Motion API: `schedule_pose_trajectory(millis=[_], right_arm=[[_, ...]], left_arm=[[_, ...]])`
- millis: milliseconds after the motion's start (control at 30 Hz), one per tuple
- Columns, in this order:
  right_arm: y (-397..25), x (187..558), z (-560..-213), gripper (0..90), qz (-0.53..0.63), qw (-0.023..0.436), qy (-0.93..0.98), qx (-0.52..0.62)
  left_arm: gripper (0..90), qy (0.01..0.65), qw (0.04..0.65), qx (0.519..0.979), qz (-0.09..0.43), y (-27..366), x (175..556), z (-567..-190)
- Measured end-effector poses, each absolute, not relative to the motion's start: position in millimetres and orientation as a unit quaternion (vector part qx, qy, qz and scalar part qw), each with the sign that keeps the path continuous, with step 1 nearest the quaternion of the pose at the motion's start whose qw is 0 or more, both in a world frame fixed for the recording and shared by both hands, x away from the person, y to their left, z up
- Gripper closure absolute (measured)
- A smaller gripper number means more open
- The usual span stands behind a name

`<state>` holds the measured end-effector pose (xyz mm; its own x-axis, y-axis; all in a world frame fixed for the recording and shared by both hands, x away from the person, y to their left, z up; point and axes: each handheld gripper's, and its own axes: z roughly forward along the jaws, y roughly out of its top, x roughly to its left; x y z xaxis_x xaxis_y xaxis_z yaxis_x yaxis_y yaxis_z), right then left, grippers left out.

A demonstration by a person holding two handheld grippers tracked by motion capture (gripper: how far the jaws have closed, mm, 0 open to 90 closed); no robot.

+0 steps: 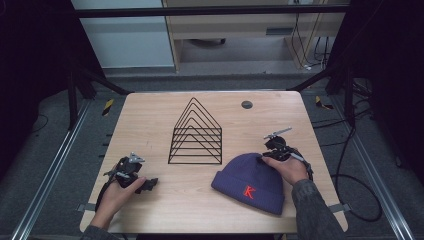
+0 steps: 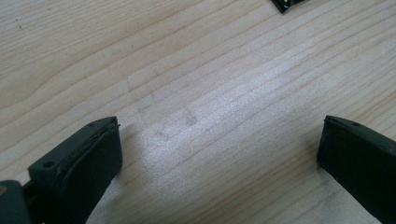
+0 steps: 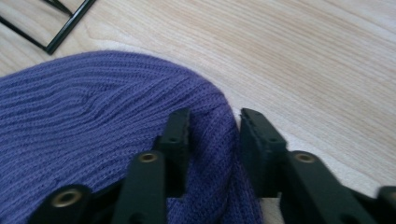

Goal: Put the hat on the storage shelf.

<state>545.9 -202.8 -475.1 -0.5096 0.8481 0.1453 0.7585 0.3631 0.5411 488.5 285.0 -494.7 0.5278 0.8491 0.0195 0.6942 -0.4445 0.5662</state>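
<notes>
A purple knitted beanie (image 1: 250, 182) with a red K lies flat on the wooden table (image 1: 150, 115) at the front right. My right gripper (image 1: 262, 159) sits at its top edge. In the right gripper view, the right gripper (image 3: 212, 126) has its jaws pinched on a fold of the beanie (image 3: 93, 121) at the rim of the crown. My left gripper (image 1: 150, 184) rests on the table at the front left. The left gripper (image 2: 219, 154) is open, its jaws wide apart over bare wood.
A black wire rack (image 1: 196, 135) shaped like a house stands mid-table, between the two hands; its corner (image 3: 60, 18) lies just beyond the beanie. A small grey disc (image 1: 247, 104) sits near the far edge. Dark frame posts flank the table.
</notes>
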Motion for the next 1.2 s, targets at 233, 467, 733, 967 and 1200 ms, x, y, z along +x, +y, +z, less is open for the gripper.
schedule_pose_trajectory(millis=[233, 467, 733, 967, 1200], right_arm=[[-202, 541, -471, 81.3, 0.293, 0.092, 0.830, 0.465], [-203, 520, -442, 81.7, 0.332, 0.115, 0.826, 0.440], [-201, 494, -406, 81.7, 0.373, 0.147, 0.826, 0.396], [-197, 472, -375, 82.0, 0.405, 0.166, 0.824, 0.361], [-195, 457, -335, 82.2, 0.428, 0.194, 0.824, 0.316]], left_arm=[[5.2, 0.458, 0.262, 0.838, 0.141, 285, 489, -491], [4.8, 0.464, 0.292, 0.823, 0.150, 286, 490, -485], [4.3, 0.463, 0.329, 0.806, 0.168, 291, 487, -477], [5.4, 0.440, 0.374, 0.793, 0.192, 291, 477, -459], [6.4, 0.419, 0.428, 0.775, 0.202, 280, 471, -432]])
